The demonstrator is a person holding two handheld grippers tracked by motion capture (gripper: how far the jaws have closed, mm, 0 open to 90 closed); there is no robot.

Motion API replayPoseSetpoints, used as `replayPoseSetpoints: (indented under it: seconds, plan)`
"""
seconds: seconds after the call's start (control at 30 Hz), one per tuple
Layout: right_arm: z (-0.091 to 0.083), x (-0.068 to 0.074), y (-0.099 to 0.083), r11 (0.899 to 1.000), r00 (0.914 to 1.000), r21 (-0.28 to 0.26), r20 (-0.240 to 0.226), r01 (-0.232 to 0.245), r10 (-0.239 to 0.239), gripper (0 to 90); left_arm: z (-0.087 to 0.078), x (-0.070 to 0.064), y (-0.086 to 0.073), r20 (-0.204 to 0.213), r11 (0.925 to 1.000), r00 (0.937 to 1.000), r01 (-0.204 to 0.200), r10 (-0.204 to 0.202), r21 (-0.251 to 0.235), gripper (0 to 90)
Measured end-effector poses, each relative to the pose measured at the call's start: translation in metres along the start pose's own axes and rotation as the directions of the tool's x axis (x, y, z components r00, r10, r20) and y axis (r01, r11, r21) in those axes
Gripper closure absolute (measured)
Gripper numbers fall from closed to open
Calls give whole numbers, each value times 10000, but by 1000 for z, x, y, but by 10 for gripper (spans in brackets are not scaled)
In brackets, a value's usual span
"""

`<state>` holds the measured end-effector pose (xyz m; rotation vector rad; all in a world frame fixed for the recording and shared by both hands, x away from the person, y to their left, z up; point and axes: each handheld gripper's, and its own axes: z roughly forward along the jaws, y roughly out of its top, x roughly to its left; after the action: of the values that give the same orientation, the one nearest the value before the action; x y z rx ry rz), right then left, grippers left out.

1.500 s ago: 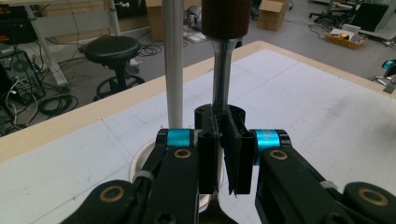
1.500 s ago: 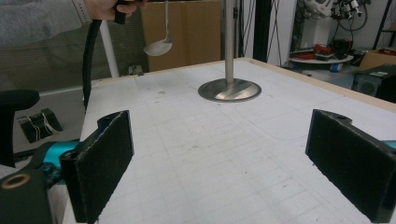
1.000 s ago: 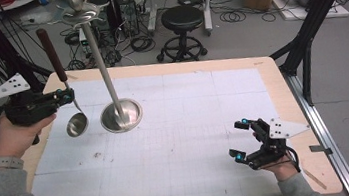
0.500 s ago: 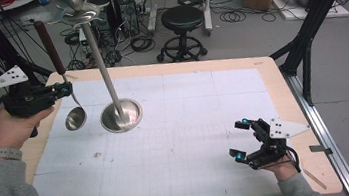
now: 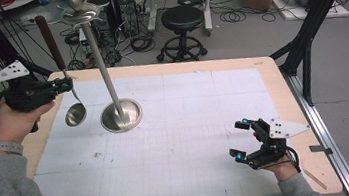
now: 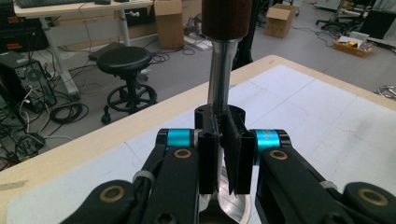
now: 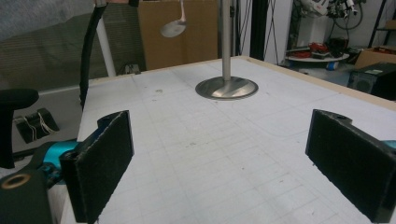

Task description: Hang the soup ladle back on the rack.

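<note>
A ladle (image 5: 68,93) with a brown handle is held upright above the table (image 5: 181,127), just left of the metal stand (image 5: 121,115), clamped at its shank by the left gripper (image 5: 62,84). Well right of the stand, the right gripper (image 5: 240,140) is held with jaws spread, empty.

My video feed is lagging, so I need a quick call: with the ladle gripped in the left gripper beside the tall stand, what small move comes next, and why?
Probably raise the ladle a little further. The left gripper is shut on its metal stem, and its bowl hangs beside the stand, far below the stand's top piece, likely where it hangs. The right gripper rests open at the near right, so the left one does the work.
</note>
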<state>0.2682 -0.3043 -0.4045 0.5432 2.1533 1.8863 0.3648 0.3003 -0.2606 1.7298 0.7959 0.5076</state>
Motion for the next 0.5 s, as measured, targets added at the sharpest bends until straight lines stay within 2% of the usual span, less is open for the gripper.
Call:
replayPoseSetpoints:
  seconds: [0.27,0.5]
  plan:
    - [0,0,0,10000,10000,-37,15,17,-17,67,3,1,0,-67,10000,10000,-20,21,73,841]
    - [-1,0,0,10000,10000,-61,47,-8,9,67,5,1,2,49,9999,10000,7,-8,117,842]
